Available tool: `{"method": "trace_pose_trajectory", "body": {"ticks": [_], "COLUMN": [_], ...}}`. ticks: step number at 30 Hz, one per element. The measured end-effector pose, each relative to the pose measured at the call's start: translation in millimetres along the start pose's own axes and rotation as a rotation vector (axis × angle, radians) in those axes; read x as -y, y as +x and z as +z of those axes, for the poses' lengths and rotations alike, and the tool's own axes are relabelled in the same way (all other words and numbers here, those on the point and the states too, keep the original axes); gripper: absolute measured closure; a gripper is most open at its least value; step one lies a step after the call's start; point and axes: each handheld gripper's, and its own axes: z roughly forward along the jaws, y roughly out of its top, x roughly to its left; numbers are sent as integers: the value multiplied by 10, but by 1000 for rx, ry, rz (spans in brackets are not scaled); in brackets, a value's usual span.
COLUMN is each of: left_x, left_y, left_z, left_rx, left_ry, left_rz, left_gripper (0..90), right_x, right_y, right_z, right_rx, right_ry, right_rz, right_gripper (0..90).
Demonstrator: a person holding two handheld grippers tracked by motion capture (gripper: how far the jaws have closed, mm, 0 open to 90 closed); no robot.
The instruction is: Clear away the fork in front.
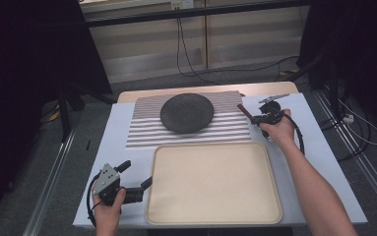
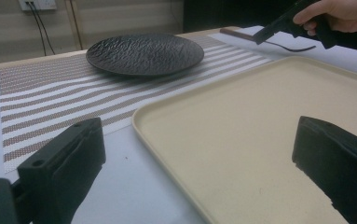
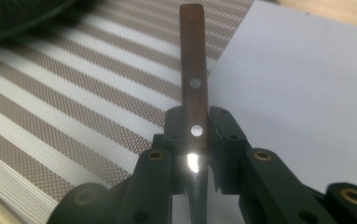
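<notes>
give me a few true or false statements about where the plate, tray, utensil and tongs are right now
1. The right tongs are shut on the wooden-handled utensil. True.
2. The black plate sits in the beige tray. False: it rests on the striped placemat, beyond the tray.
3. The left tongs are open. True.
4. The tray holds a fork. False: nothing lies in it.

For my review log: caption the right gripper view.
Right gripper shut on a wooden-handled utensil above the striped placemat.
</notes>
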Motion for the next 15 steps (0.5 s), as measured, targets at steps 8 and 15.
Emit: {"method": "trace_pose_trajectory", "body": {"ticks": [8, 15], "left_x": [-18, -52], "left_y": [33, -6], "left_z": [-21, -2], "left_rx": [-2, 13], "left_ry": [-12, -19], "left_rz": [-22, -29], "left_gripper": [26, 25], "right_x": [-9, 104], "right_y": [29, 178], "right_z": [-291, -559], "right_rx": [-23, -102], "right_ry": [-68, -155], "right_rz": [-12, 1], "right_gripper": [785, 784]}}
